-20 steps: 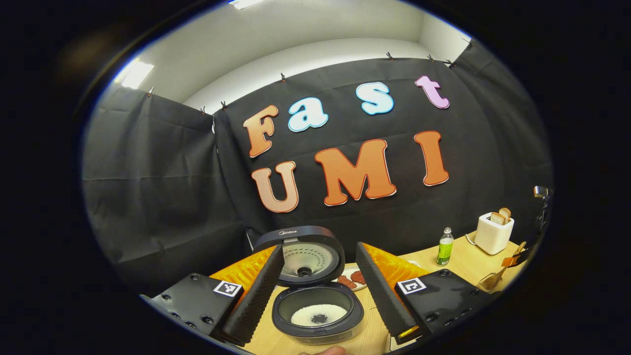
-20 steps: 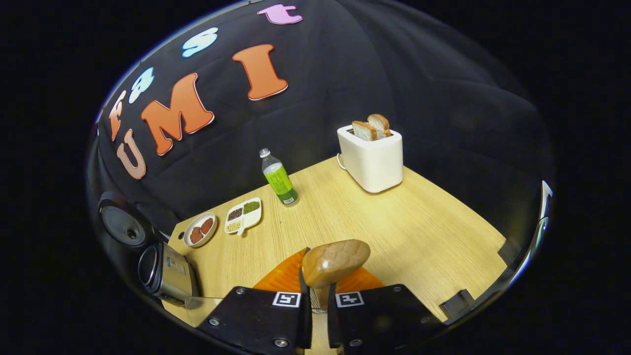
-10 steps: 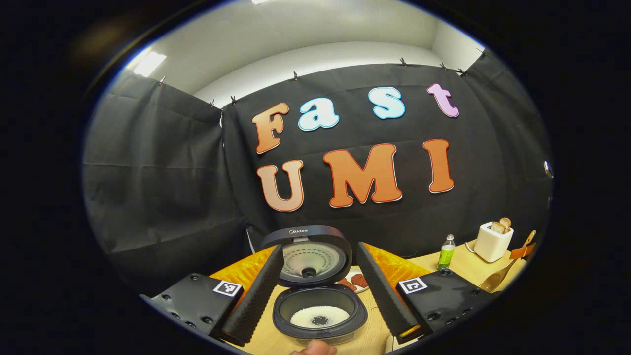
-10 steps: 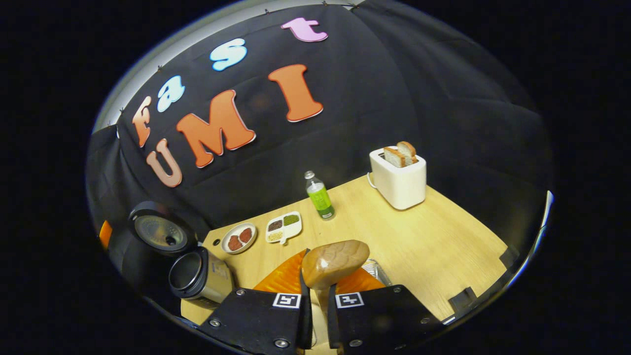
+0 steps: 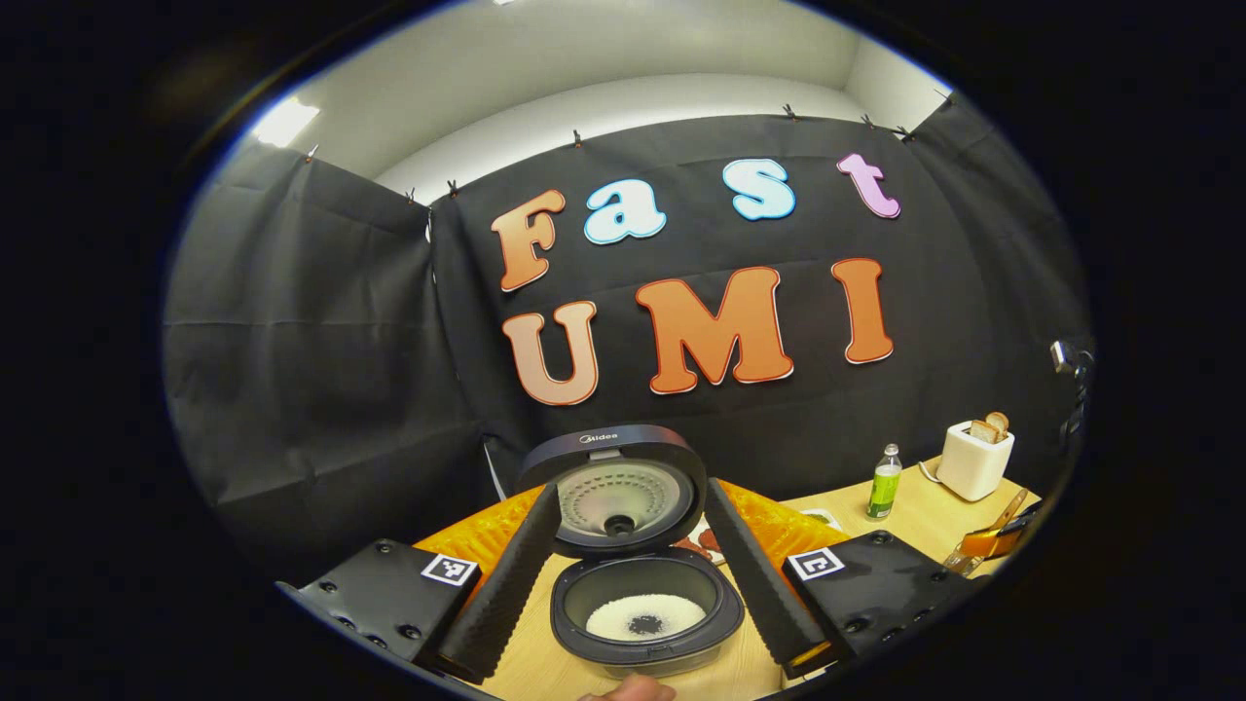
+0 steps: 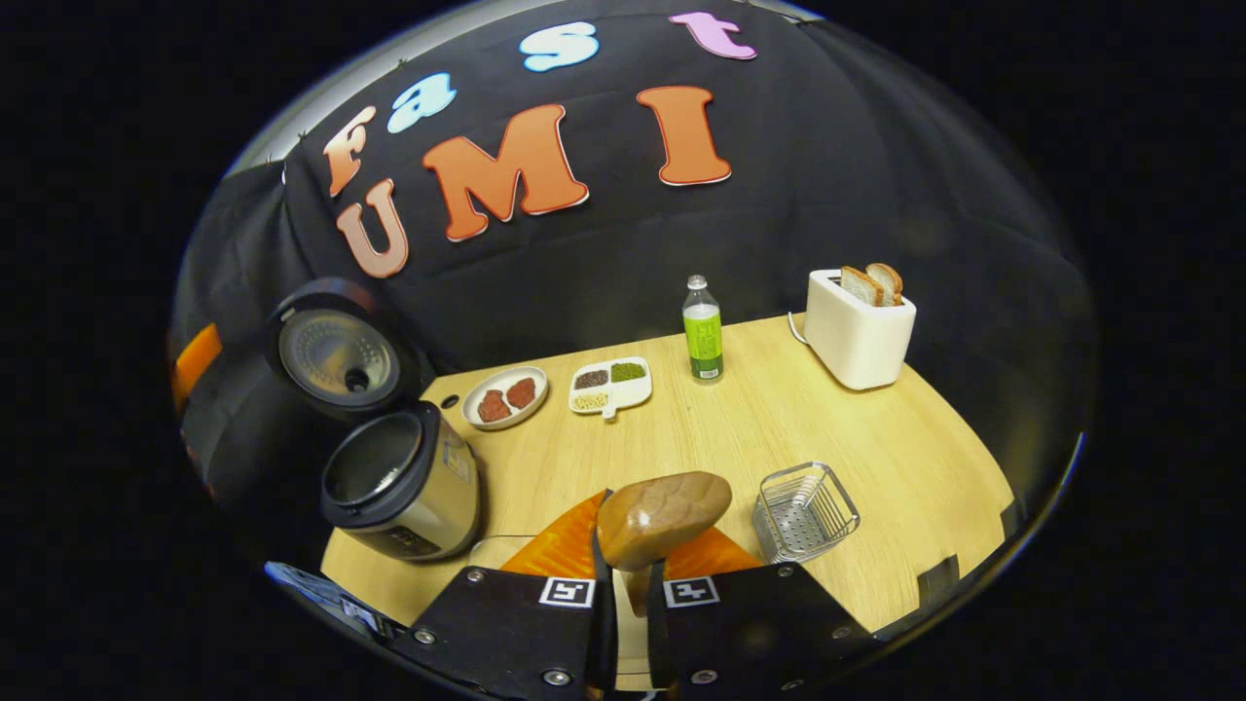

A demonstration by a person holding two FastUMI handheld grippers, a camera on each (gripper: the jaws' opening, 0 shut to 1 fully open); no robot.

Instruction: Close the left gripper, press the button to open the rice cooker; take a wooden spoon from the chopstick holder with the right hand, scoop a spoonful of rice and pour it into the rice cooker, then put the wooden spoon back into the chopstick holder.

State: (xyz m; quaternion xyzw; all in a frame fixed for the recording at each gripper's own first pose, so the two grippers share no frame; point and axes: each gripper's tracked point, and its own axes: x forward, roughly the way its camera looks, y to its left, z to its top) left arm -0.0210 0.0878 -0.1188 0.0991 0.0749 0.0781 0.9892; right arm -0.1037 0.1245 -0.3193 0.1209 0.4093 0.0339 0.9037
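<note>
My left gripper [image 5: 628,570]: black housings, visible screws, square tag on each side, ribbed pads [image 5: 501,589]. Right gripper [image 6: 623,565]: same black plates, tags, screws.

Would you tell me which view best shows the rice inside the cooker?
The left gripper view: it looks into the open rice cooker, showing white rice with a dark patch. The right gripper view sees the cooker from the side; its contents are hidden.

black cloth walls [image 5: 321,370] | white ceiling [image 5: 584,58] | wooden table [image 6: 837,438]
</note>
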